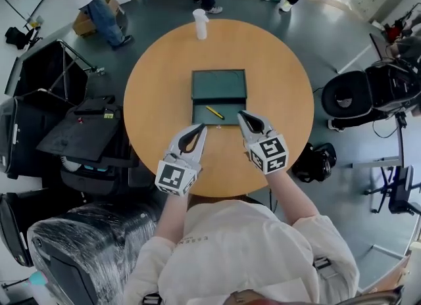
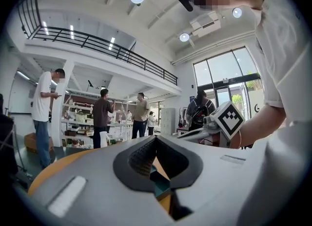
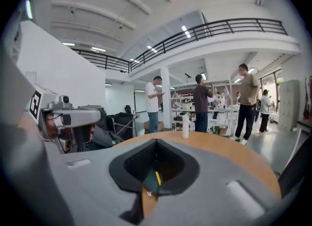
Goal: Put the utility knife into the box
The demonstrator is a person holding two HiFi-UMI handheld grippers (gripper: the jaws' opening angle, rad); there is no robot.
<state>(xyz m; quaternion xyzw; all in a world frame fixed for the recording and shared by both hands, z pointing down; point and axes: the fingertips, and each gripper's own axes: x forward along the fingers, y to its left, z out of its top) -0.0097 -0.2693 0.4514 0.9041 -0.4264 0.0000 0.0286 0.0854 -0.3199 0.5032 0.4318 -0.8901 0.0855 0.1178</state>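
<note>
A dark green box (image 1: 219,87) lies open in the middle of the round wooden table (image 1: 158,80). A slim yellow utility knife (image 1: 214,112) rests at an angle in the box's near half. Both grippers hover just in front of that half. My left gripper (image 1: 200,128) is at the box's near-left corner, jaws together and empty. My right gripper (image 1: 242,116) is at its near-right corner, also shut with nothing held. In the right gripper view the knife (image 3: 157,178) and green box (image 3: 150,181) show through the gap below the closed tips. The left gripper view shows a bit of the box (image 2: 161,187).
A white bottle (image 1: 200,23) stands at the table's far edge, also in the right gripper view as the bottle (image 3: 185,126). Black cases and a stand (image 1: 79,133) crowd the left, an office chair (image 1: 368,93) the right. People stand beyond the table.
</note>
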